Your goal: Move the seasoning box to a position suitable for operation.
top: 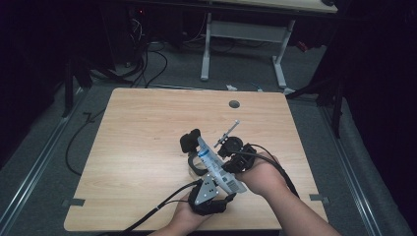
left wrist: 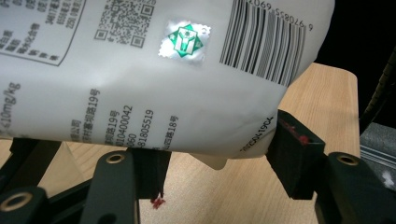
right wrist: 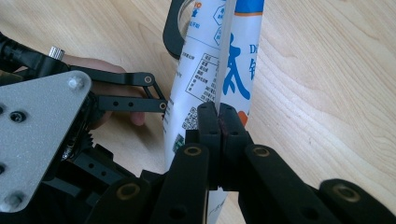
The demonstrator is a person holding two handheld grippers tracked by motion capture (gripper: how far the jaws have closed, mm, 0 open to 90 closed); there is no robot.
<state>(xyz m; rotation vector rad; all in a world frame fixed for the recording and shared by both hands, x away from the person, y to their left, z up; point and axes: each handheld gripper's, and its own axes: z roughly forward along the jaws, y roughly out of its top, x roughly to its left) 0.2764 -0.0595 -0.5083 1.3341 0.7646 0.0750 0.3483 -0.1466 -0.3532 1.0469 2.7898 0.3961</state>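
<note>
Packaging under inspection: one white printed pouch (top: 212,164), held between both grippers above the wooden table (top: 147,142), near the person's edge.

Left gripper (top: 196,164), with its grey three-cornered plate (top: 206,191), sits at the left of the pouch. In the left gripper view its jaws stand partly apart, one on either side of the pouch's bulging lower corner (left wrist: 187,93); the right pad (left wrist: 293,154) touches the pouch's edge, while contact at the left pad (left wrist: 148,171) cannot be confirmed. A firm grip is therefore not established. That view also shows a barcode, a QR code and a green seal on the pouch's face, detail too small to read from the high view.

Right gripper (top: 231,147), at the right of the pouch, has its jaws fully closed. In the right gripper view (right wrist: 219,122) they pinch a thin flat seam (right wrist: 223,51) running along the pouch. Blue lettering and an orange band appear on this side, and a dark curved handle (right wrist: 172,32) lies beyond the pouch's far end.

Contents of the pouch cannot be seen; the pouch looks full.
</note>
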